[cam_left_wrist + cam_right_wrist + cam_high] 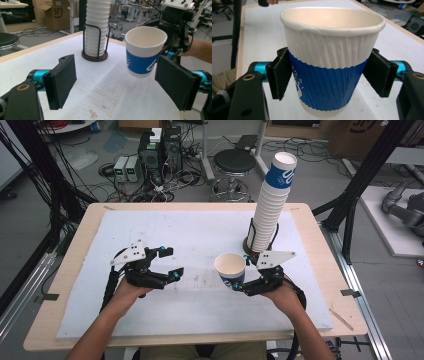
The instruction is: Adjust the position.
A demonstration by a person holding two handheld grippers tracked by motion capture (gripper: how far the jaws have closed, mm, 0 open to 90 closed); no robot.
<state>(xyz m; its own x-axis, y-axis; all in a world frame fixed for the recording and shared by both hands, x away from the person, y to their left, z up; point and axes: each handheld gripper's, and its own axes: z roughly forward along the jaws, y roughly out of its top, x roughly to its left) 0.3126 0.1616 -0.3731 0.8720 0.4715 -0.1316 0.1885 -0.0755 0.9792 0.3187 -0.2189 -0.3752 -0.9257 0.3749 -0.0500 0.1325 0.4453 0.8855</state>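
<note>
The right gripper (239, 286) held a single blue-and-white paper cup (230, 269) upright, its pads pressed against the blue band on both sides, clear of the white mat (165, 235) near the table's middle. By the look of it, one cup had been taken from the tall stack of cups (271, 200) in its wire holder (255, 242), and setting it down or passing it on was still to come. The left gripper (172, 263) hovered to the cup's left with jaws wide apart and nothing between them, pointed toward the cup. Open mat lay all around both hands; the stack stood just behind the right hand, the likeliest thing to knock, and the table's near edge was well off.
</note>
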